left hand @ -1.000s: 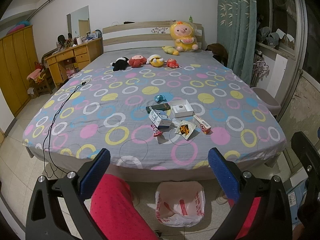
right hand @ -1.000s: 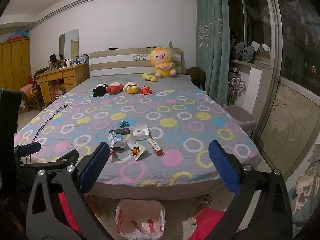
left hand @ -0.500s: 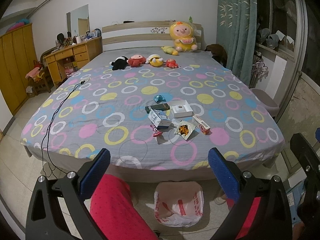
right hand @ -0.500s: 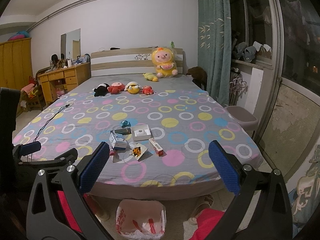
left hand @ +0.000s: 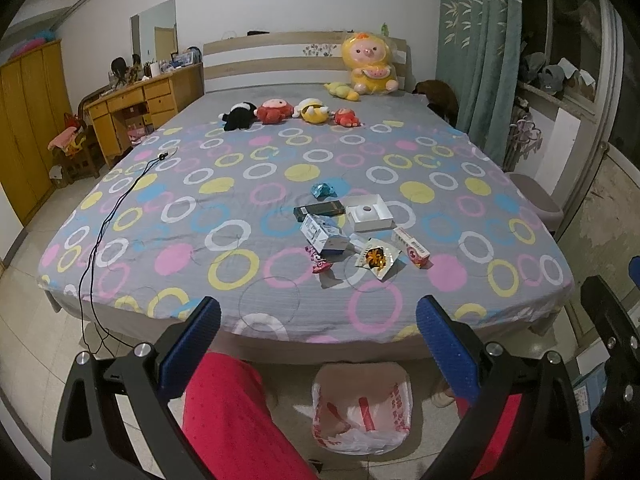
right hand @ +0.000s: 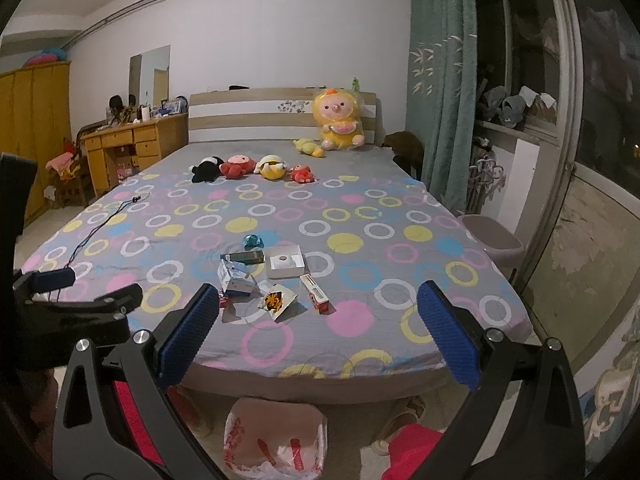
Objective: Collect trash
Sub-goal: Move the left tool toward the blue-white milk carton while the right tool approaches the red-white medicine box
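So from the left wrist cam, the left gripper (left hand: 318, 326) is hanging off the foot edge of the bed (left hand: 168, 240) with its blue fingers (left hand: 192, 344) spread wide and nothing between them. The trash is bunched together on the bed's near right part: a blue wrapper (left hand: 322, 189), a dark flat box (left hand: 319, 211), an open white box (left hand: 369, 213), a blue-white carton (left hand: 325, 235), a pink wrapper (left hand: 319, 262), a torn snack packet (left hand: 377, 258) and a red-white box (left hand: 412, 247). None of it reaches the foot edge, there's a bare strip of sheet in front. Down on the floor, right below that edge, sits the bag-lined bin (left hand: 362, 408), next to a red-clad leg (left hand: 236, 416). A black cable (left hand: 108, 216) trails over the bed's left edge. Right wrist cam: right gripper (right hand: 318, 326) also wide apart and holding nothing, same pile a bit left of centre, red-white box (right hand: 315, 293) closest to it, bin (right hand: 276, 436) under the bed edge. The left gripper (right hand: 76, 296) pokes in at the left, well apart. Plush toys (right hand: 240, 166) stay far back near the headboard.
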Available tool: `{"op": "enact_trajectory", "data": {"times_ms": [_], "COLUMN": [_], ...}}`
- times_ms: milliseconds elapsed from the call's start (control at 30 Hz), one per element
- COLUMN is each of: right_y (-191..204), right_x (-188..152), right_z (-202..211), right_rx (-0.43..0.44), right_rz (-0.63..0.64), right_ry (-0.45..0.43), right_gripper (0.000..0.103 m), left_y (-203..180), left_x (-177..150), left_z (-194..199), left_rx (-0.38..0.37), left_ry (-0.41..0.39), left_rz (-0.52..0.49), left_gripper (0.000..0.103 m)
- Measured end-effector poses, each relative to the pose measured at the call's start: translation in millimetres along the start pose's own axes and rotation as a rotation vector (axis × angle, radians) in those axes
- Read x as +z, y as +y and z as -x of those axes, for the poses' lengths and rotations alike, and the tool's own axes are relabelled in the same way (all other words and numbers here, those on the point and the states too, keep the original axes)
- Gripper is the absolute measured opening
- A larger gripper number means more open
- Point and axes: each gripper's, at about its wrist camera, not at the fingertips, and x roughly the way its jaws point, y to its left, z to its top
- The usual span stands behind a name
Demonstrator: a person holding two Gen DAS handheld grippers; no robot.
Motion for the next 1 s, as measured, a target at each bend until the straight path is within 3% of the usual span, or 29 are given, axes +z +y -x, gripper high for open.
{"op": "enact_trajectory", "data": {"times_ms": [333,600,767,1000], "right_y": [-12.2,-40.3,-57.5,-61.9], "right_x": [10.3,22.2,32.1,40.1], "right_z": [-49.2,-106.2,-143.8,-198.0], "right_rx": [0.089,0.167,0.146,0.136], "right_rz": [0.036,0.036,0.076,0.155], "right_ry": [0.043,0.144,0.185,0.232], "right_gripper": [0.097,0.097,0.097,0.097], "left_y": [43.0,62.9,65.2,56.0], "left_x": [30.9,56.9,73.4,88.7], "left_z": [-49.8,-95.6,-131.0,-171.9], "left_rx": [-0.076,-0.14,-0.169,-0.135], "left_ry": [0.127,0.23,0.307,0.365], "left_rz": [0.035,0.06,0.064,0.144], "left_gripper": [0.096,0.096,0.096,0.096]}}
